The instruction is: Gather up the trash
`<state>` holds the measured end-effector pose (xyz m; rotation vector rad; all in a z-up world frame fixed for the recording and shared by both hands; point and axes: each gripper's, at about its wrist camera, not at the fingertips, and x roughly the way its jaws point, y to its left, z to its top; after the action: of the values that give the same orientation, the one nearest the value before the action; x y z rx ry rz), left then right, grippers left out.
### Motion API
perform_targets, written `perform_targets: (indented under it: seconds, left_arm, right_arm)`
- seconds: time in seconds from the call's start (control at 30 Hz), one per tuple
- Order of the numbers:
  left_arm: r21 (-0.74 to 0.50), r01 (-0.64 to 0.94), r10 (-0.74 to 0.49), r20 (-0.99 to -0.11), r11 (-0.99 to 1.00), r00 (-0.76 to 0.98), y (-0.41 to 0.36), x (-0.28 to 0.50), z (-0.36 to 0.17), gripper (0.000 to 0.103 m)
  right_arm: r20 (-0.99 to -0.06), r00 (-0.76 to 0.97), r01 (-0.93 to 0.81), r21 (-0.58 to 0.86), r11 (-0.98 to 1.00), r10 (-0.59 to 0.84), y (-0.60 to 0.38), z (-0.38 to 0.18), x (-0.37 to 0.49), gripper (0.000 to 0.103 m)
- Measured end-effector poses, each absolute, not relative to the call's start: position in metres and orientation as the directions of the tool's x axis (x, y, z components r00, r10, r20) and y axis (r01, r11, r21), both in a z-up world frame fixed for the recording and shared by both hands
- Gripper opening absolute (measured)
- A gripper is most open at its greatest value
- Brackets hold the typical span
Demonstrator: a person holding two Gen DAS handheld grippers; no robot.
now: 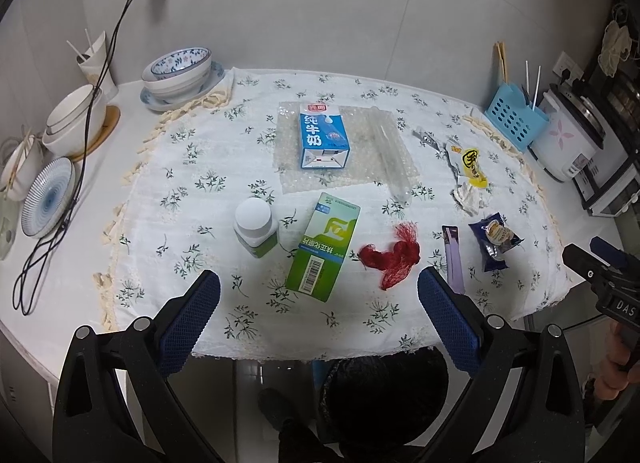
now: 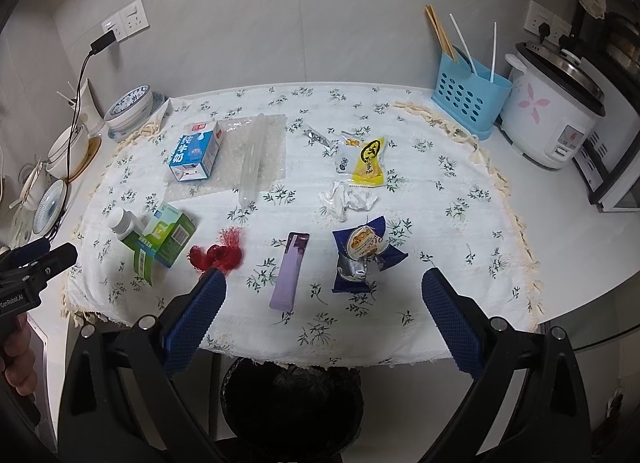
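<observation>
While both grippers hang over the near bench edge (image 2: 560,303), left gripper (image 1: 319,291) and right gripper (image 2: 324,295) fingers spread wide, holding nothing; trash — milk carton (image 1: 323,135), red net (image 1: 394,257), purple sachet (image 2: 289,271) — litters the floral cloth (image 1: 200,167).

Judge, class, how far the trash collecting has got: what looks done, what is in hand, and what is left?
Done: nothing visibly; whether anything lies in the black bin below the table edge cannot be told. In hand: nothing; left gripper and right gripper are both open and empty. Left: milk carton, green box, red net, purple sachet, blue wrapper, yellow wrapper, crumpled tissue.
</observation>
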<state>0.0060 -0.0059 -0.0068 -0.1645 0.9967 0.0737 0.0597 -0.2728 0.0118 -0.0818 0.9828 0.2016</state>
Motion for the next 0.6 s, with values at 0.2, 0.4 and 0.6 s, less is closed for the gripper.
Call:
perform_targets:
  seconds: [0.2, 0.4, 0.6]
  left_arm:
    - [-0.107, -0.137, -0.016, -0.842, 0.985, 0.539, -0.0051, 0.0071, -0.0073, 0.097]
    - [-0.107, -0.137, -0.017, -0.843, 0.985, 0.537, -0.0055, 0.0087, -0.0080, 0.097]
    - [-0.105, -0.149, -0.011, -0.850, 0.983, 0.527, 0.0036, 0.0143, -0.0160, 0.097]
  right_arm:
    - [-0.833, 0.538, -0.206, 0.021, 0.978, 0.131, -0.2724, 0.0115, 0.0600, 0.094]
    - [-0.833, 0.537, -0.205, 0.023, 0.978, 0.132, -0.2725, 0.0108, 0.0605, 0.094]
    - [-0.839, 0.528, -0.215, 0.021, 0.976, 0.134, -0.2658, 0.0062, 0.0640, 0.094]
